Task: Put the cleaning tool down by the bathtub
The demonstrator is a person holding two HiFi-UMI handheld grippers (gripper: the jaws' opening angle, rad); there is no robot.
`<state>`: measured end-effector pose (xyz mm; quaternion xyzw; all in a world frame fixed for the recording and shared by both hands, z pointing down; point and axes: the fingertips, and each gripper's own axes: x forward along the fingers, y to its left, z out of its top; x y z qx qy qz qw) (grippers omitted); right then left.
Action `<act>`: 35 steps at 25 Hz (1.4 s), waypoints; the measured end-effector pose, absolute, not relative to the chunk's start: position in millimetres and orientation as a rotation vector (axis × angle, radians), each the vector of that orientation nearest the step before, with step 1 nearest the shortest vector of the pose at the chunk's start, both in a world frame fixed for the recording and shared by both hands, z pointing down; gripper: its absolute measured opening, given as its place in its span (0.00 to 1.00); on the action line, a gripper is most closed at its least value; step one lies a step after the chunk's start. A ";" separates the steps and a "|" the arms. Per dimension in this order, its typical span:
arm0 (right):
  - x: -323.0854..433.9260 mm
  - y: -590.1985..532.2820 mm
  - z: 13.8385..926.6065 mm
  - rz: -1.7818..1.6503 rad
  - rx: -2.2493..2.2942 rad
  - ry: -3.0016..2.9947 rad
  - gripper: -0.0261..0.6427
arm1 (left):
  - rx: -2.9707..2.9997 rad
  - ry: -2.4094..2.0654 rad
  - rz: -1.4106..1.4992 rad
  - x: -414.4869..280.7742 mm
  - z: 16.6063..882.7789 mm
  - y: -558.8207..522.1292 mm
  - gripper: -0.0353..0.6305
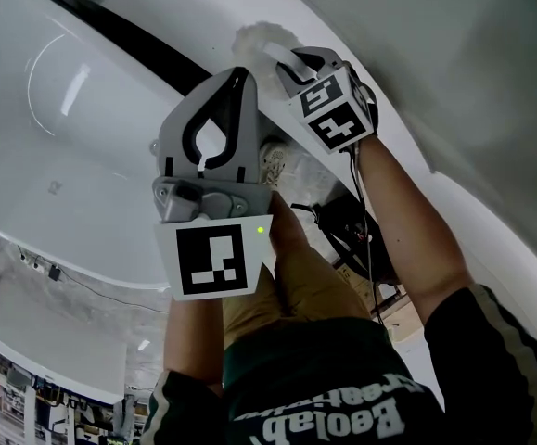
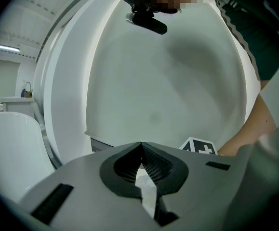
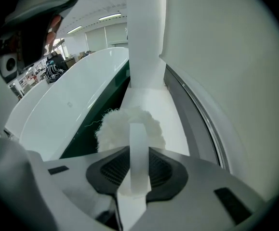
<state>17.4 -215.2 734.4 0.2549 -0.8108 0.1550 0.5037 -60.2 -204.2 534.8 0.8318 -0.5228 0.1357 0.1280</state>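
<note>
white plastic comes first: the flat handle (image 3: 139,170) of the cleaning tool (image 3: 129,129) stands upright between the ribbed pads of my right gripper (image 3: 139,153), and the jaws press narrow on it from both sides. just past my fingertips the tool's fluffy white head bulges out, wider than the handle. it hangs over a white ledge (image 3: 170,124) that runs beside a dark green gap (image 3: 98,119); i cannot tell whether the fluff touches the ledge. across that gap lies the bathtub (image 3: 67,100), its white rim sweeping off to the left. a white post (image 3: 146,37) rises from the ledge just behind the head, and a pale curved wall (image 3: 226,81) fills the right side.

my left gripper (image 2: 141,146) carries nothing: its jaws meet at the tips, with only a sliver of light lower down between the pads. beyond them spreads a smooth white curved surface (image 2: 168,95). the right gripper's marker cube (image 2: 199,147) peeks over the edge of my jaw, a bare forearm (image 2: 255,124) next to it.

seen from the head view, the left gripper sits close below the right one, both pointing away from me, with my tan trousers (image 1: 305,286) beneath them. farther off, the fluffy head lies at the edge of a black band (image 1: 138,33) beside the tub.
</note>
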 end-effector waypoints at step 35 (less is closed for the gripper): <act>1.5 -217.3 822.8 0.406 0.568 -1.808 0.18 | 2.454 -1.458 0.434 -80.5 551.3 -196.8 0.07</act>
